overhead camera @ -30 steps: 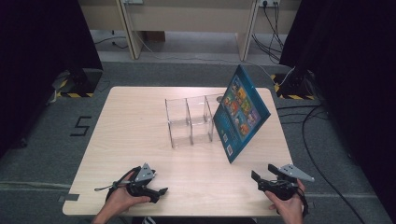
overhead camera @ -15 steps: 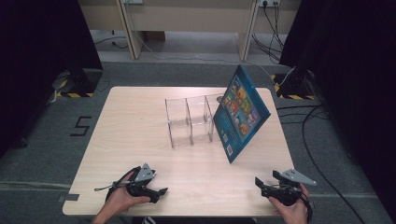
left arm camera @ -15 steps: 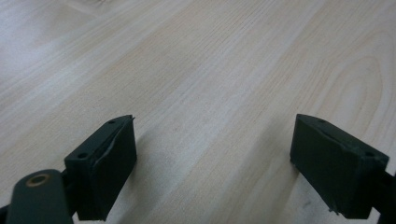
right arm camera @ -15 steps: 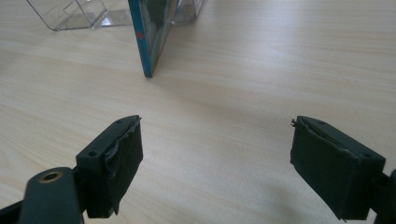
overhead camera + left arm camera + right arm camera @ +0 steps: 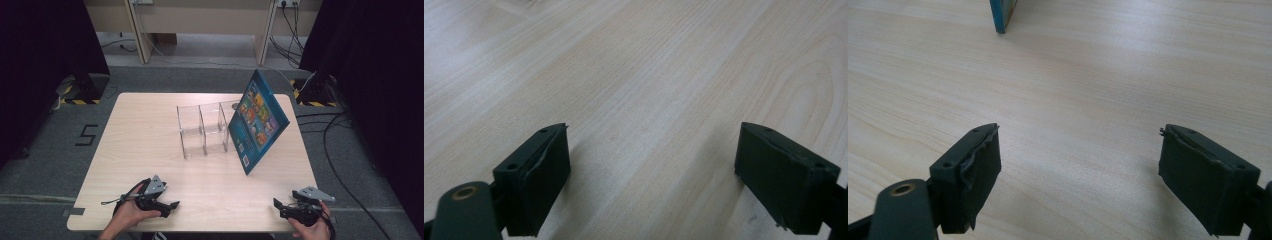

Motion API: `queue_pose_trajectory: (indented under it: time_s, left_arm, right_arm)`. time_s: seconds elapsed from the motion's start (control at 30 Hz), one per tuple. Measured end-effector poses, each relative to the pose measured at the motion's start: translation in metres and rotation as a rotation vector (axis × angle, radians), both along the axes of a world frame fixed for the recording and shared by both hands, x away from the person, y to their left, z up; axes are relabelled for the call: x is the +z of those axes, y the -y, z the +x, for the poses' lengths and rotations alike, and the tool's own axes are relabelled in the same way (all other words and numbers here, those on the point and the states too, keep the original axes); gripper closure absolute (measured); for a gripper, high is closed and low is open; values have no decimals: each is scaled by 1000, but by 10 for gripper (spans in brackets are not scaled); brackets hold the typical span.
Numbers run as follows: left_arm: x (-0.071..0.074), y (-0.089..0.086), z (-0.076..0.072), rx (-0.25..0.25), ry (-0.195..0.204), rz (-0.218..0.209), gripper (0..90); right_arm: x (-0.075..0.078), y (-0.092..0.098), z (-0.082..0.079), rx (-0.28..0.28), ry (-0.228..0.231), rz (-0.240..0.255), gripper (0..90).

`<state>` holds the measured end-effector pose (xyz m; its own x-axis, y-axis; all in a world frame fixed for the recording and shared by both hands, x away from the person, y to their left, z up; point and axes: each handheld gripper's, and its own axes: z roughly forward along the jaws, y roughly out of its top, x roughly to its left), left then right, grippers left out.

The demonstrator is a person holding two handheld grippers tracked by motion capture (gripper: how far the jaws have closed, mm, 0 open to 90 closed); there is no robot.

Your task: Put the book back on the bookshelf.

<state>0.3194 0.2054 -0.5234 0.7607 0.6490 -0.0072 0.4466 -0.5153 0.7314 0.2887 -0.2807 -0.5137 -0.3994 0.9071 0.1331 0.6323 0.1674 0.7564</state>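
A blue picture book [image 5: 259,122] stands tilted, leaning against the right end of a clear plastic rack [image 5: 202,130] near the middle of the light wooden table [image 5: 140,140]. My left gripper [image 5: 172,205] lies near the front left edge in a hand, jaws wide open over bare wood [image 5: 654,150]. My right gripper [image 5: 276,204] sits at the front right edge in the other hand, also open with nothing between its jaws [image 5: 1078,165]. The book's lower corner [image 5: 1002,16] shows at the top of the right gripper view.
The rack has three open-topped compartments. Dark curtains flank the table, cables [image 5: 340,145] run on the grey floor at the right, and a desk [image 5: 200,20] stands behind. A "5" marking [image 5: 86,135] lies on the floor at the left.
My right gripper has drifted slightly right and toward the table's front edge. The left gripper, book and rack have not moved.
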Motion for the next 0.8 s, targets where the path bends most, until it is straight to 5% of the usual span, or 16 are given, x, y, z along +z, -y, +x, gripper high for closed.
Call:
queue_pose_trajectory:
  time_s: [0.27, 0.63, 0.8]
  left_arm:
    - [0, 0, 0, 0, -1, 0, 135]
    - [0, 0, 0, 1, -1, 0, 134]
    - [0, 0, 0, 1, -1, 0, 135]
  right_arm:
    - [-3, 1, -1, -8, -34, -38, 172]
    - [-7, -3, -4, 64, 10, -146, 142]
    - [-8, -3, -4, 71, 16, -143, 136]
